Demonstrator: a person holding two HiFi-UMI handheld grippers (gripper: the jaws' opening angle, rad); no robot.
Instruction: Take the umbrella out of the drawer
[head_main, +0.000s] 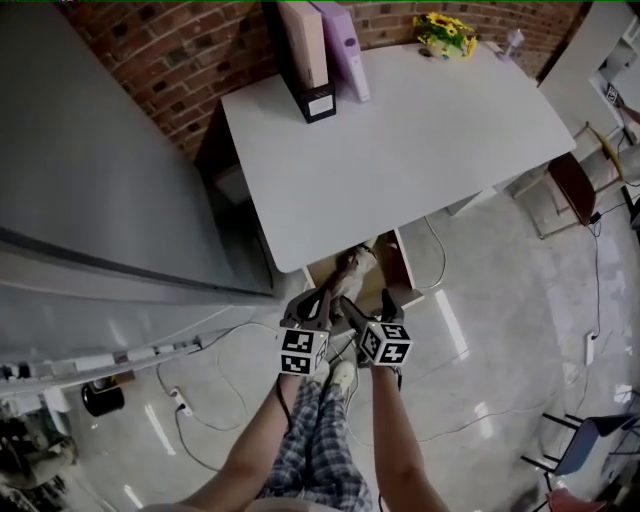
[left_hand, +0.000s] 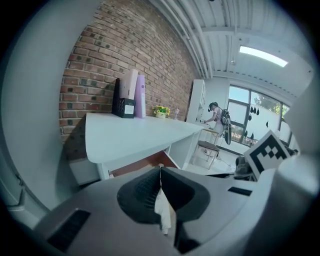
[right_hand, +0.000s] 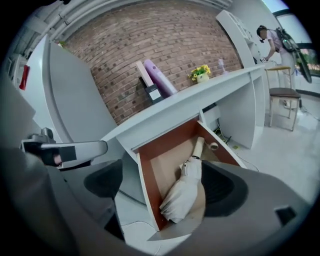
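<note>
A cream folded umbrella (right_hand: 185, 192) lies in the open wooden drawer (right_hand: 142, 185) under the white desk, its handle (right_hand: 199, 147) pointing to the back. From the head view the umbrella (head_main: 356, 264) shows in the drawer (head_main: 397, 255) just past both grippers. My right gripper (right_hand: 165, 185) is open above the drawer's front, jaws wide on either side of the umbrella and apart from it. My left gripper (left_hand: 160, 172) has its pads together and holds nothing I can make out. It hangs left of the drawer (head_main: 322, 295), beside the right gripper (head_main: 368, 302).
The white desk (head_main: 400, 140) carries upright file boxes (head_main: 320, 50) and a pot of yellow flowers (head_main: 445, 32). A grey cabinet (head_main: 90, 150) stands at the left. A chair (head_main: 570, 185) is at the right. Cables and a power strip (head_main: 180, 400) lie on the floor. A person (left_hand: 217, 117) stands far off.
</note>
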